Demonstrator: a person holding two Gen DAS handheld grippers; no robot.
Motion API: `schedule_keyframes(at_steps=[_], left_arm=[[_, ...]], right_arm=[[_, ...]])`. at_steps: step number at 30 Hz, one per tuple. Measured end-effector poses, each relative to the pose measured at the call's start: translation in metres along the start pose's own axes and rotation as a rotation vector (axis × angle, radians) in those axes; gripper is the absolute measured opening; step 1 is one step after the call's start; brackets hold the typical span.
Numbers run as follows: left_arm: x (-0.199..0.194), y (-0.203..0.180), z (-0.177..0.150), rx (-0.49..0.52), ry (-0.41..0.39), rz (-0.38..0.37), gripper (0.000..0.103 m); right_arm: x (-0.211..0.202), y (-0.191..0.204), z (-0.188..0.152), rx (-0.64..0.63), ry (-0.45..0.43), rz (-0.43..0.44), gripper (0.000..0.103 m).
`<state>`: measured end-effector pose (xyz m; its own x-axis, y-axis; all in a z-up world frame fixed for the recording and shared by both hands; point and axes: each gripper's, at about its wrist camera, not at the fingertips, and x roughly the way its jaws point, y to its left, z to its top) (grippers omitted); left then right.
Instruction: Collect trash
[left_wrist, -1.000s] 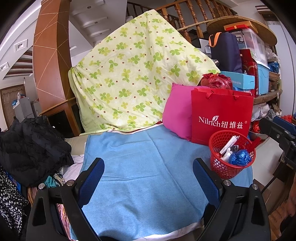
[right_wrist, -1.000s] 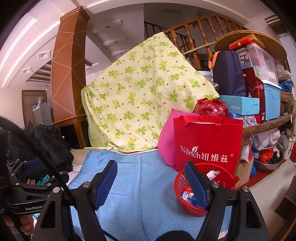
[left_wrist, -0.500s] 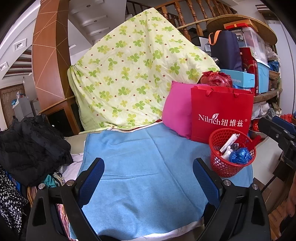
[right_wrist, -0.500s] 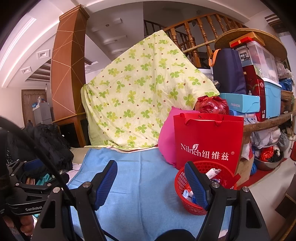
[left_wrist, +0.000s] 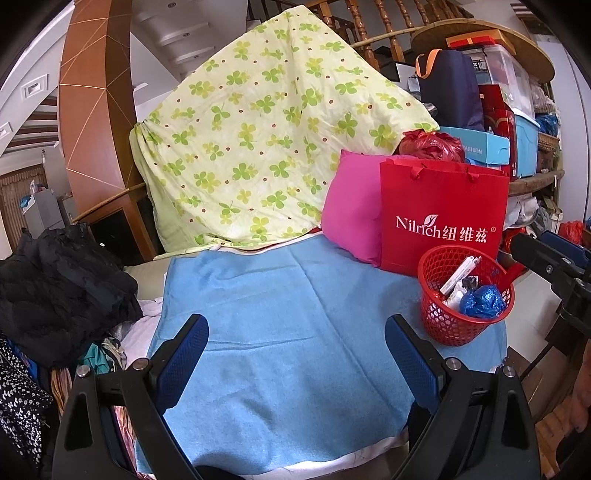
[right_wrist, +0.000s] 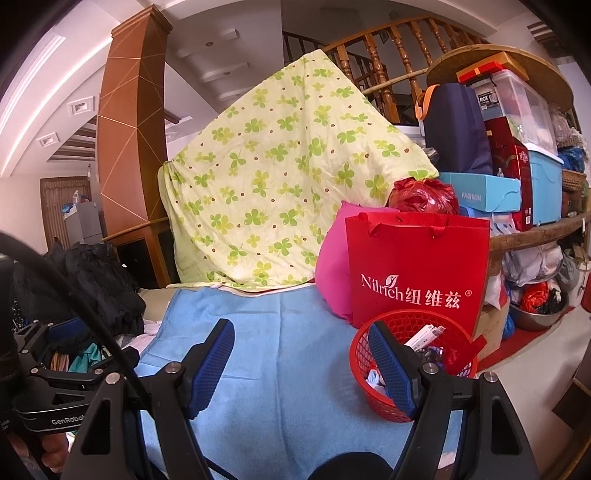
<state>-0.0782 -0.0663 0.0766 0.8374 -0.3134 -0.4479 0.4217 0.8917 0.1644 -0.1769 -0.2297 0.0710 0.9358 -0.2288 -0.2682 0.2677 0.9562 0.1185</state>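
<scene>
A red mesh basket (left_wrist: 466, 295) (right_wrist: 413, 369) stands at the right edge of a blue cloth (left_wrist: 288, 325) (right_wrist: 288, 362). It holds trash: a crumpled blue wrapper (left_wrist: 482, 301), white paper pieces (left_wrist: 460, 275) and other scraps. My left gripper (left_wrist: 295, 339) hangs open over the cloth's near middle, with nothing between its fingers. My right gripper (right_wrist: 301, 354) is open too, and its right finger (right_wrist: 389, 369) covers part of the basket's near rim. The left gripper's body (right_wrist: 48, 384) shows at the left edge of the right wrist view.
A red paper bag (left_wrist: 441, 218) and a pink cushion (left_wrist: 351, 206) stand behind the basket. A clover-print sheet (left_wrist: 266, 147) drapes over something at the back. Black clothing (left_wrist: 55, 288) is piled at the left. Stacked boxes (right_wrist: 517, 166) fill shelves on the right.
</scene>
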Motion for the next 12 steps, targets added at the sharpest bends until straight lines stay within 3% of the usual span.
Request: schedule_keyframes(at_steps=[7,12], left_arm=[[0.012,-0.002,-0.004,-0.005,0.01,-0.028,0.096],[0.04,0.002,-0.01,-0.02,0.076,-0.03,0.096]], right_arm=[[0.012,-0.003,-0.002,0.023,0.036,0.0,0.078],[0.033,-0.007,-0.007,0.039,0.084,0.006,0.078]])
